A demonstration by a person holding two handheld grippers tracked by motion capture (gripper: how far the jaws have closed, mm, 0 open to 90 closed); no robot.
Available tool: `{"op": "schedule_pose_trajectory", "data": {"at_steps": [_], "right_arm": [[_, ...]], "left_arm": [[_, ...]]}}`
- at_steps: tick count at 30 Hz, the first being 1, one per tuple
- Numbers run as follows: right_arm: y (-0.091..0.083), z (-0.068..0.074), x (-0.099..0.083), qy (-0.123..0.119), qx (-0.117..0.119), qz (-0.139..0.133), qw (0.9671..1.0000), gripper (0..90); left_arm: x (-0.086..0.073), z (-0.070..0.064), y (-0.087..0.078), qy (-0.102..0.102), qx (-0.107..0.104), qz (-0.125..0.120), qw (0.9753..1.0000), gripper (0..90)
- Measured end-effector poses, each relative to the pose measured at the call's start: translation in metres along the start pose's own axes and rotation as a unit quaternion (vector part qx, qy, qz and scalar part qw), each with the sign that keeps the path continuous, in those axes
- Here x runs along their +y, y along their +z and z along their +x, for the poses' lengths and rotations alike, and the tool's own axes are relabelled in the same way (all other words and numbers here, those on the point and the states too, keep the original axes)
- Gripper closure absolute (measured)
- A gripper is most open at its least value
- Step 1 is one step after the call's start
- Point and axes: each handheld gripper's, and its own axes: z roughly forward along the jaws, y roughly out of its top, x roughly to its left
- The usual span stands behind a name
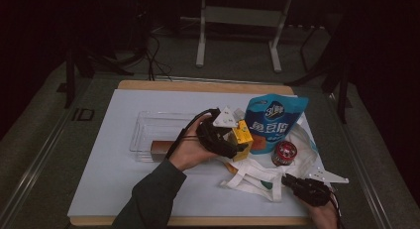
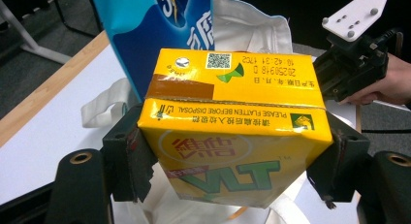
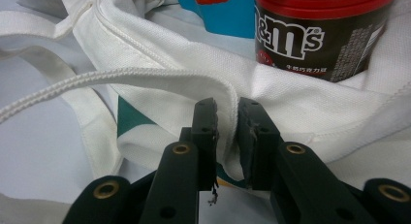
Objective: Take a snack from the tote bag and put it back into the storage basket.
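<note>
Yellow VLT carton (image 2: 228, 136), rectangular, upside-down print, brown tape

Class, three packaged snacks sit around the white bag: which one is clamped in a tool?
The yellow drink carton, squeezed between the left tool's jaws. The blue pouch and the M&M's tub stand free beside it.

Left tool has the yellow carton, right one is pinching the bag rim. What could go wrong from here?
1. The left tool grips the yellow carton only at its side edges; it may twist or slip.
2. The right tool pinches just a fold of the white bag rim; the cloth could pull free and the mouth close.
3. The blue pouch and M&M's jar stand on the bag; tugging it may tip them.
</note>
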Motion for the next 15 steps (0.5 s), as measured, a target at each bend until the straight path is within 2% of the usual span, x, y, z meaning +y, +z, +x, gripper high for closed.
{"op": "schedule_pose_trajectory", "data": {"at_steps": [15], "right_arm": [[0.000, 0.000, 0.000, 0.001, 0.001, -0.001, 1.0000, 77.8]], "left_arm": [[-0.010, 0.014, -0.020, -0.025, 0.015, -0.013, 0.9995, 28.6]]}}
